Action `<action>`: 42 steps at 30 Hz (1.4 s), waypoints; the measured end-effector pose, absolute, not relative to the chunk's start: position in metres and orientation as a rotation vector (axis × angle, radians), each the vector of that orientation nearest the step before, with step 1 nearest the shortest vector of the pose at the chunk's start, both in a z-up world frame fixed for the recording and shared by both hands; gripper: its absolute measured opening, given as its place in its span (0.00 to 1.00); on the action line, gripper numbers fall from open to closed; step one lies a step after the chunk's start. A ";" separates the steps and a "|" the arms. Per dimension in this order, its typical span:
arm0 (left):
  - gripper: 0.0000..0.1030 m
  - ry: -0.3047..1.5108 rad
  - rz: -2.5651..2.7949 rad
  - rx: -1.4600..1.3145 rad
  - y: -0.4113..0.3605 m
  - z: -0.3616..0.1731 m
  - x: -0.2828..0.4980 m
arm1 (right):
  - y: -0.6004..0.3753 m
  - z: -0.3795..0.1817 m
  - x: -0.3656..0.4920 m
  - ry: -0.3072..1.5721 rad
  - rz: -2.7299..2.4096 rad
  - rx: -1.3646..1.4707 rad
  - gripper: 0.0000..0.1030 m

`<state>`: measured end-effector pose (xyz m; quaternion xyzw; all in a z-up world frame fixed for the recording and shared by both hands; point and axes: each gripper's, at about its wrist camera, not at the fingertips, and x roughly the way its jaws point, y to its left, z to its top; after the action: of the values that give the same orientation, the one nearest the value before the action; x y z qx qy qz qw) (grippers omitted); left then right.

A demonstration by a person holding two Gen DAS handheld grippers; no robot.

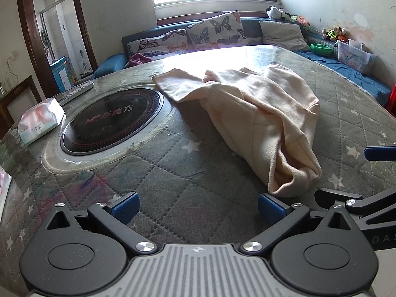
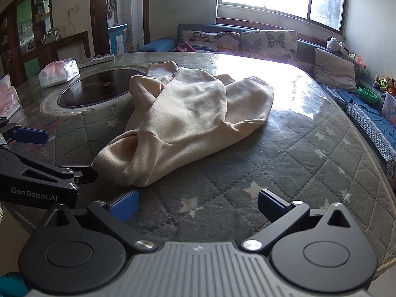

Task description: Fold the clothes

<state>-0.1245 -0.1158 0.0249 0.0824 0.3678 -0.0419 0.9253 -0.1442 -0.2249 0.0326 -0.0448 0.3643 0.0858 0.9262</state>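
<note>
A cream fleece garment (image 1: 259, 121) lies crumpled on the round table with the grey quilted star cover (image 1: 173, 168). It also shows in the right wrist view (image 2: 188, 118). My left gripper (image 1: 198, 208) is open and empty, just left of the garment's near end. My right gripper (image 2: 198, 205) is open and empty, a little short of the garment's near edge. The left gripper's arm shows at the left of the right wrist view (image 2: 39, 178), and one blue pad of the right gripper (image 1: 378, 153) shows at the right edge of the left wrist view.
A black round induction cooktop (image 1: 111, 121) is set in the table beside the garment. A tissue pack (image 1: 39, 121) lies at the table's left edge. A sofa with butterfly cushions (image 1: 198, 34) and toys stands behind the table under the window.
</note>
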 end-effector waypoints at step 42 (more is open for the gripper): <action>1.00 0.717 -0.097 0.084 -0.090 0.054 -0.080 | -0.230 0.066 -0.118 0.681 0.230 -0.073 1.00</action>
<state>-0.0798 -0.0898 0.0539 0.0410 0.3504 -0.0473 0.9345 -0.1177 -0.2300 0.0656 -0.0357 0.3332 0.1126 0.9354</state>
